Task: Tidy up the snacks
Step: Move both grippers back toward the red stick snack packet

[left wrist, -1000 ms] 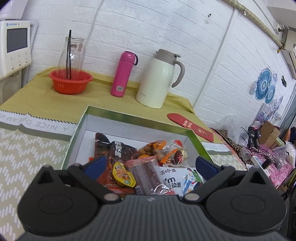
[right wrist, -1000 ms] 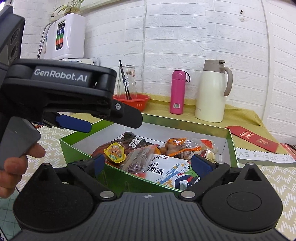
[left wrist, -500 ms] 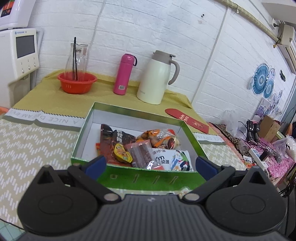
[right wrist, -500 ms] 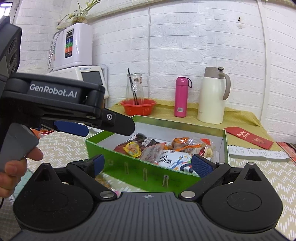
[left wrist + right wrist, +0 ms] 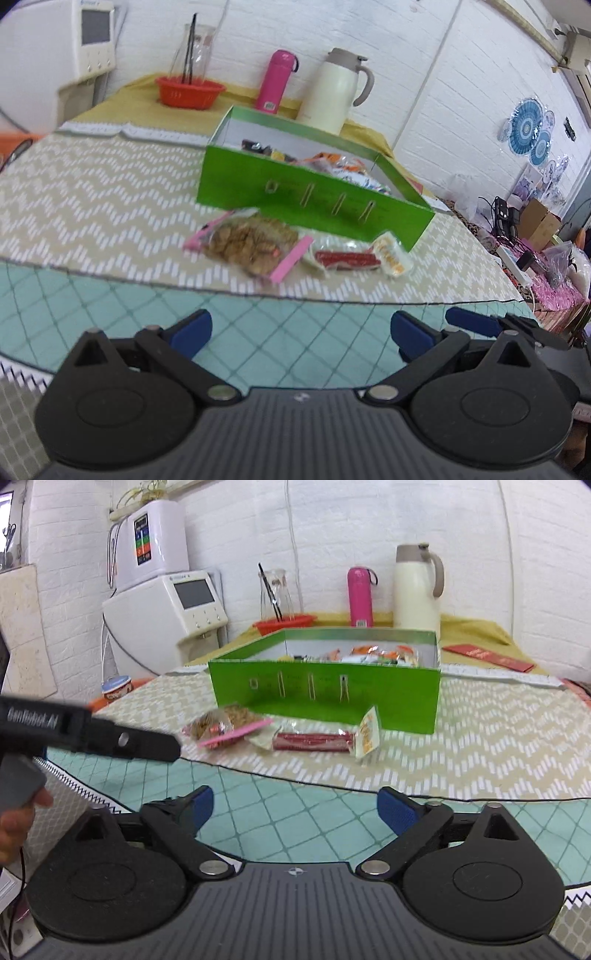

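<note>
A green box (image 5: 314,199) (image 5: 325,694) stands on the zigzag cloth with several snack packets inside. In front of it lie a clear bag of brown biscuits (image 5: 247,243) (image 5: 225,723), a red stick snack (image 5: 347,258) (image 5: 314,740) and a small yellow-white packet (image 5: 393,254) (image 5: 367,734). My left gripper (image 5: 301,332) hangs open over the teal mat, well short of these snacks. My right gripper (image 5: 295,808) is open too, nothing between its blue pads. The left gripper's black body (image 5: 88,731) crosses the right wrist view at left, held by a hand (image 5: 14,823).
At the back stand a red basket (image 5: 190,92) with a glass jar, a pink flask (image 5: 275,81) (image 5: 360,594) and a cream jug (image 5: 340,92) (image 5: 417,587). A white appliance (image 5: 166,609) sits left. A red envelope (image 5: 487,657) lies right. Cluttered goods (image 5: 535,236) sit past the right table edge.
Both grippers have pulled back from the box toward the near table edge and dropped lower. Three loose snacks in front of the box have come into view.
</note>
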Motion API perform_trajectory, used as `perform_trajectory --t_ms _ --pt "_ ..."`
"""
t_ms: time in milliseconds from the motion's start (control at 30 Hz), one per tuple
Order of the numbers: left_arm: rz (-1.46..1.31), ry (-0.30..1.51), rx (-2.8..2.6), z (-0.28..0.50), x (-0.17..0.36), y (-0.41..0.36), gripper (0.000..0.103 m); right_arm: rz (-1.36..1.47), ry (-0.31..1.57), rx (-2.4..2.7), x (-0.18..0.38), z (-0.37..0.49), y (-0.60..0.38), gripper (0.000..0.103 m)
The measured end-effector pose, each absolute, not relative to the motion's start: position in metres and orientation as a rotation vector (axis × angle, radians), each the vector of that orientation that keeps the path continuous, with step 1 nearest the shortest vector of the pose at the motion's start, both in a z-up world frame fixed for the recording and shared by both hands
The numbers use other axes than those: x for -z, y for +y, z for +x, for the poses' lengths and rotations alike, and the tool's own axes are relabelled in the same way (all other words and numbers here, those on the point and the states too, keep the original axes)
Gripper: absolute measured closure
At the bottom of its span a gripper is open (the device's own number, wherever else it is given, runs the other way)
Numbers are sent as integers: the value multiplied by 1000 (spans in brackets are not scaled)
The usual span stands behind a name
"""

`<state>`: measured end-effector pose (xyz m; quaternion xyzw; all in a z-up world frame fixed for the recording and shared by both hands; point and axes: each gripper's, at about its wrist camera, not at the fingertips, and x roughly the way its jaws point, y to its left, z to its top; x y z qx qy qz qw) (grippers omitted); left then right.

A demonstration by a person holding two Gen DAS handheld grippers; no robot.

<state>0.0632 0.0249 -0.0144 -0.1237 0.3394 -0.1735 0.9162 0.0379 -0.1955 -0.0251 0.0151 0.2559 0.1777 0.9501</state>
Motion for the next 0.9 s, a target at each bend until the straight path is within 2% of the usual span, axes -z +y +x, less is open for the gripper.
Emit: perform_trajectory --t_ms 67,200,367,533,767,900 --pt "-274 733 344 63 20 34 1 -43 517 -374 20 48 -187 0" --pt "-281 685 287 57 13 52 1 -174 469 -433 11 79 -176 0" --pt "-300 687 264 58 12 65 1 -147 531 -534 18 133 -177 0" --pt "-300 709 282 62 15 60 1 -75 586 -538 30 151 -187 0" --pt "-295 725 351 71 15 40 1 49 691 -541 24 100 -208 0" --pt "-288 746 410 71 18 23 1 43 649 -551 18 68 -211 0"
